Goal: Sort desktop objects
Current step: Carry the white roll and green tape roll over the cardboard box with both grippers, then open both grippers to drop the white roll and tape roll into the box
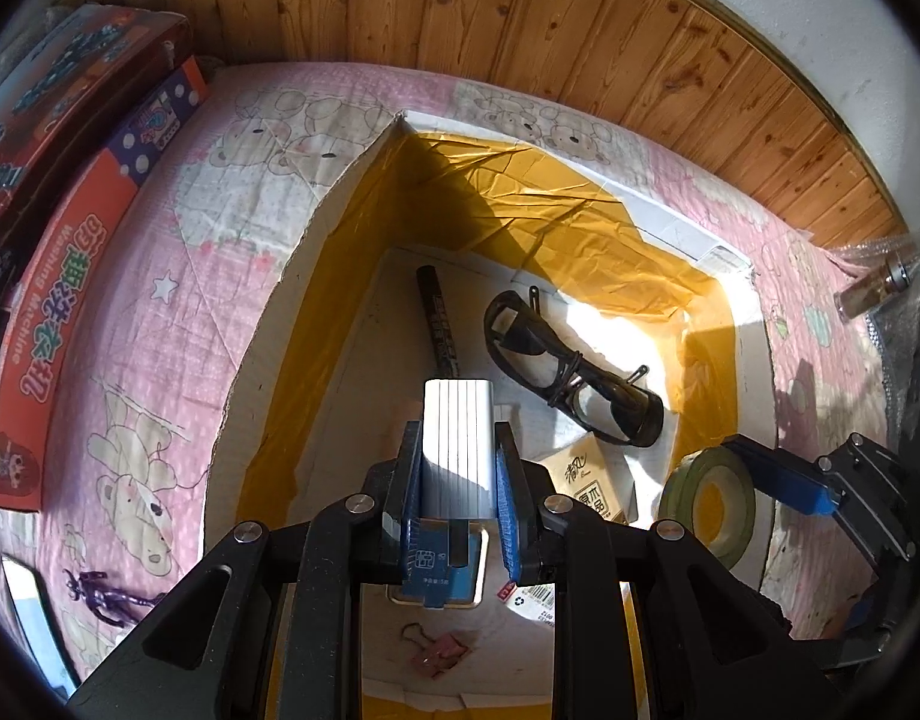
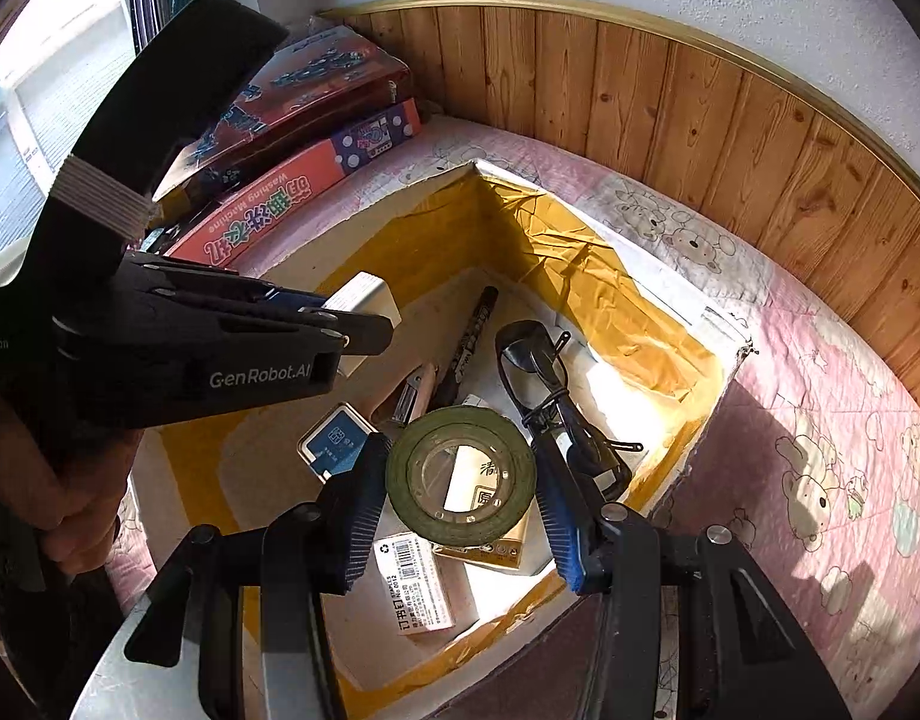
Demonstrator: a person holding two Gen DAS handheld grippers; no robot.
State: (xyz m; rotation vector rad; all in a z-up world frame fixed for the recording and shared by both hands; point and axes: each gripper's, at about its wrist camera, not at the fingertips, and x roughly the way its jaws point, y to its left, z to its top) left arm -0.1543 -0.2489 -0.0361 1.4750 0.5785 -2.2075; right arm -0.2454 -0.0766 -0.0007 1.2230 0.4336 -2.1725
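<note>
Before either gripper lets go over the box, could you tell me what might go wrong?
The white ribbed block in the left gripper hangs above the blue-labelled tin; dropped, it may strike it. The tape roll in the right gripper hangs right beside the black glasses and could land on them.

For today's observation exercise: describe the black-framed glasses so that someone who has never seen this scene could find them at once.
Start at the open cardboard box lined with yellow tape on the pink bear-print cloth. On its floor, right of the black marker pen, lie the black-framed glasses. Only they have clear lenses and a thin black cord knotted around the bridge.
</note>
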